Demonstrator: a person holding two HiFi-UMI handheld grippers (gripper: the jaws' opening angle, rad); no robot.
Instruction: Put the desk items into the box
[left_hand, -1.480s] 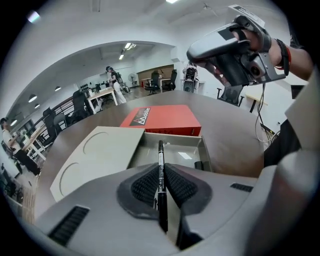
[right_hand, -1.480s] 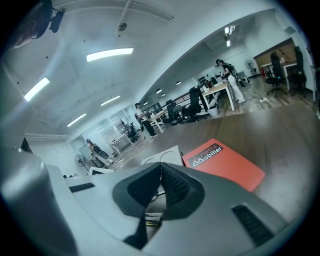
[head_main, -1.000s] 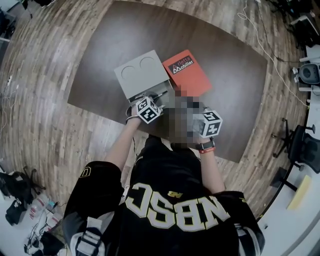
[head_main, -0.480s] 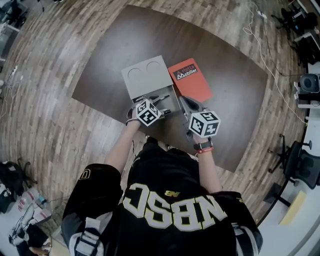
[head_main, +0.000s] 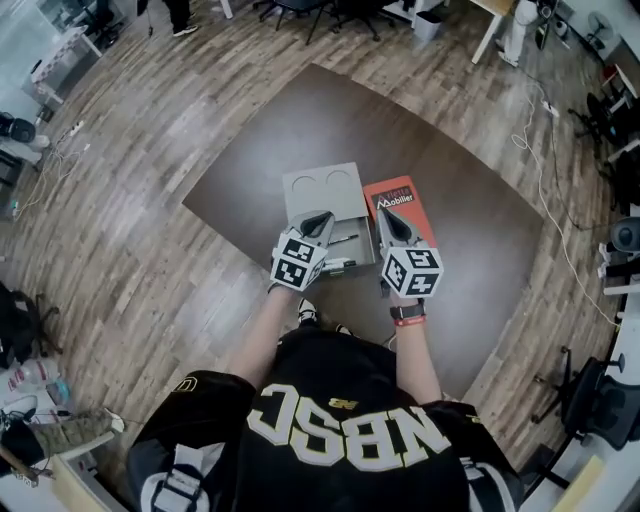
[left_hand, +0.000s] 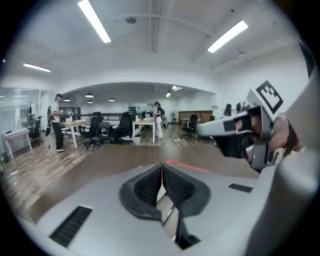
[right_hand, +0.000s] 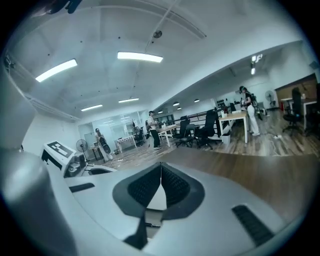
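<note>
A grey box (head_main: 322, 192) sits mid-table, its flat part marked with two circles. Its open part nearer me holds a dark pen (head_main: 344, 240) and other small items. A red booklet (head_main: 402, 208) lies against the box's right side. My left gripper (head_main: 320, 220) hovers over the box's near part, lifted and pointing away from me. Its jaws (left_hand: 161, 168) are shut with nothing between them. My right gripper (head_main: 392, 224) hangs above the booklet, and its jaws (right_hand: 161, 167) are also shut and empty. It shows from the side (left_hand: 235, 131) in the left gripper view.
The dark brown table (head_main: 250, 170) stands on a wood-plank floor. Bags (head_main: 20, 330) lie on the floor at the left, and a cable (head_main: 545, 190) runs along the right. Office chairs (left_hand: 107, 129), desks and standing people (left_hand: 56, 120) are far across the room.
Both grippers have lifted off the box's near edge and now point forward over the box and booklet. The head camera has pulled back and shows more of the room.
</note>
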